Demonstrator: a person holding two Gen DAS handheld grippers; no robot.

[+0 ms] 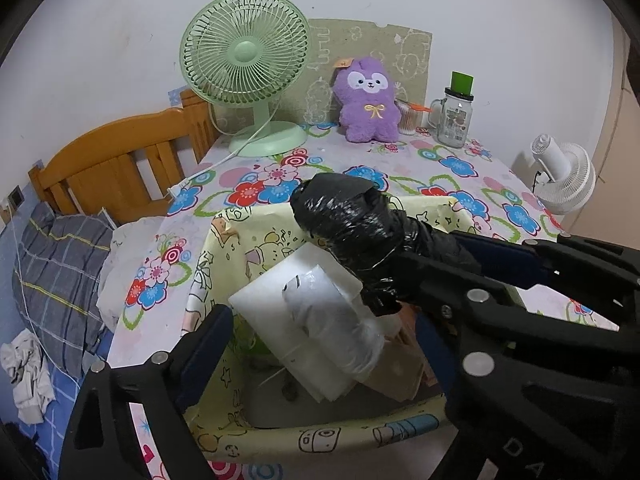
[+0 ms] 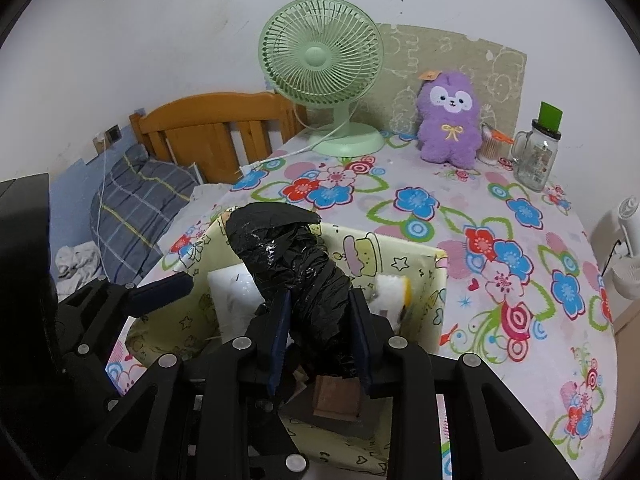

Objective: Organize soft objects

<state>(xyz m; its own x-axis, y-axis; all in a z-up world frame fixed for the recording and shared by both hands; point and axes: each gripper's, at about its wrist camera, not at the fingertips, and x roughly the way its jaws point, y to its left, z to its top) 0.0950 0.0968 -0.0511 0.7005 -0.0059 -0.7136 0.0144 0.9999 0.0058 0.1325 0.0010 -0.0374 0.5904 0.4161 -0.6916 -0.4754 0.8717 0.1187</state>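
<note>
A roll of black plastic bags [image 2: 292,264] is held in my right gripper [image 2: 320,320], which is shut on its lower part, over a yellow cartoon-print fabric bin [image 2: 436,280]. The roll [image 1: 352,228] also shows in the left wrist view, reaching in from the right above the bin [image 1: 208,264]. My left gripper [image 1: 332,312] is open and straddles the bin, with one finger [image 1: 204,340] at its left wall. Inside the bin lie a white plastic-wrapped pack [image 1: 304,320], a white and yellow soft item [image 2: 394,288] and a brown block [image 2: 336,400]. A purple plush toy [image 1: 370,100] sits at the back.
A green desk fan [image 1: 248,72] and its cord stand at the back of the floral tablecloth [image 2: 520,264]. A glass jar with a green lid [image 1: 454,116] and a small cup stand beside the plush. A white fan [image 1: 564,180] is off the right edge. A wooden bed [image 1: 116,164] is on the left.
</note>
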